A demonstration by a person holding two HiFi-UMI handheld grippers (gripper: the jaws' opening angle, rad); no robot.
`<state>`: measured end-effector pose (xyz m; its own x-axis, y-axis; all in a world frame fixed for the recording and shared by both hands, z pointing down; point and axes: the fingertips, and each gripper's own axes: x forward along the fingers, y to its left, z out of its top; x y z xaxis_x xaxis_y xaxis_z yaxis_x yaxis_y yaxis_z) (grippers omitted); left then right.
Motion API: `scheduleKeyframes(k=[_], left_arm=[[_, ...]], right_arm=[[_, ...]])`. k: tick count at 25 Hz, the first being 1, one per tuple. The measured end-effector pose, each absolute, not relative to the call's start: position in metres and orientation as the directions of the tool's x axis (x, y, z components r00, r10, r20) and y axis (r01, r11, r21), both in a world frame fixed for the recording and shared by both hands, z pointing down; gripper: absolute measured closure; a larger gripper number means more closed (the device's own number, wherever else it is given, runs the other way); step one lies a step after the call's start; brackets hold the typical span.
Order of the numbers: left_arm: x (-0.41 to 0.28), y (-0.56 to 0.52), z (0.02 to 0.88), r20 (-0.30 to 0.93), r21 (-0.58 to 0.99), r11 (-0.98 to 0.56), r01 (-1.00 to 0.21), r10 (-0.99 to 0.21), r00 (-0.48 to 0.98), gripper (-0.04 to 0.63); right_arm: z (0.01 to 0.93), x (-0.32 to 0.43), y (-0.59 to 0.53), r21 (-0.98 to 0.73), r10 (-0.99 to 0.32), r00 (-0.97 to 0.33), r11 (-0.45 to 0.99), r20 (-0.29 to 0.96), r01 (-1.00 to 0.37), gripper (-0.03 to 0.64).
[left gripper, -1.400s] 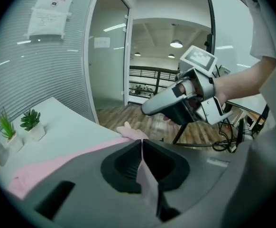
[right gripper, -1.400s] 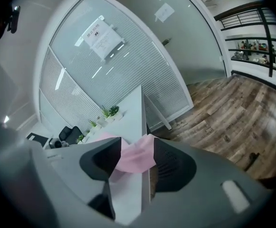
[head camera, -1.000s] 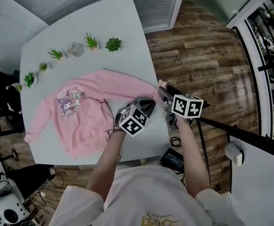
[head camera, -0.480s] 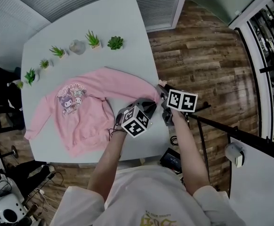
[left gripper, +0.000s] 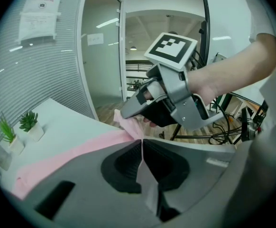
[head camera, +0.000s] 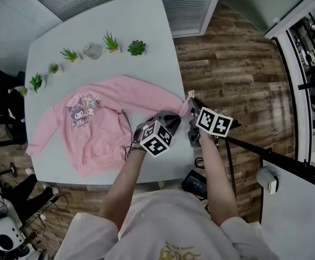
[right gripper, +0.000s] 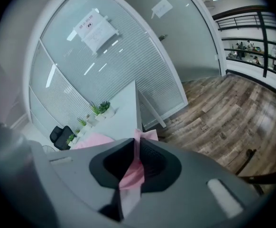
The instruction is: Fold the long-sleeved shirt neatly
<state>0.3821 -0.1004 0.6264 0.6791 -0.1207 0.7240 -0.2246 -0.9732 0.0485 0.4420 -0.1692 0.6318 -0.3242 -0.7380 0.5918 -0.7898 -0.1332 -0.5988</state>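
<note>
Left tongs (head camera: 175, 115) and right tongs (head camera: 192, 104), head view: both at pale grey table's (head camera: 119, 26) edge; pink long-sleeved cloth shirt (head camera: 98, 134) lay flat on table, sleeve (head camera: 146, 93) stretched to that edge. Left gripper view: jaws pressed together on sleeve, likely anchoring it. Right gripper view: jaws had just been closing, pinching cuff (right gripper: 145, 136), probably to fold it inward.

One pink shirt (head camera: 100, 129), five potted plants (head camera: 136, 47), one grey lump (head camera: 92, 51), two grippers (head camera: 174, 116) (head camera: 191, 99).

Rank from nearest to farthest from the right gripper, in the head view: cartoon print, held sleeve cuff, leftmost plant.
1. Sleeve cuff, in the right gripper, whose jaws have just closed on it, at the table's right edge.
2. Cartoon print, on the shirt's chest.
3. Leftmost plant, far left edge.
</note>
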Motion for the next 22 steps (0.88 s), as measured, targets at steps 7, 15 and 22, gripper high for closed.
scheduleKeyframes(k=[7,15,22], left_arm=[[0.384,-0.112,0.601,0.671,0.037,-0.960,-0.279,-0.183,0.718,0.580],[0.380,-0.127,0.568,0.590,0.089,-0.924,-0.372,-0.252,0.767,0.580],[0.366,-0.141,0.538,0.518,0.155,-0.868,-0.472,-0.335,0.787,0.580]], right_arm=[[0.581,0.452,-0.169,-0.675,-0.874,-0.305,-0.034,0.377,-0.737,0.569],[0.544,0.454,-0.172,-0.697,-0.916,-0.281,0.002,0.287,-0.717,0.569],[0.509,0.438,-0.187,-0.710,-0.931,-0.317,0.101,0.179,-0.697,0.569]])
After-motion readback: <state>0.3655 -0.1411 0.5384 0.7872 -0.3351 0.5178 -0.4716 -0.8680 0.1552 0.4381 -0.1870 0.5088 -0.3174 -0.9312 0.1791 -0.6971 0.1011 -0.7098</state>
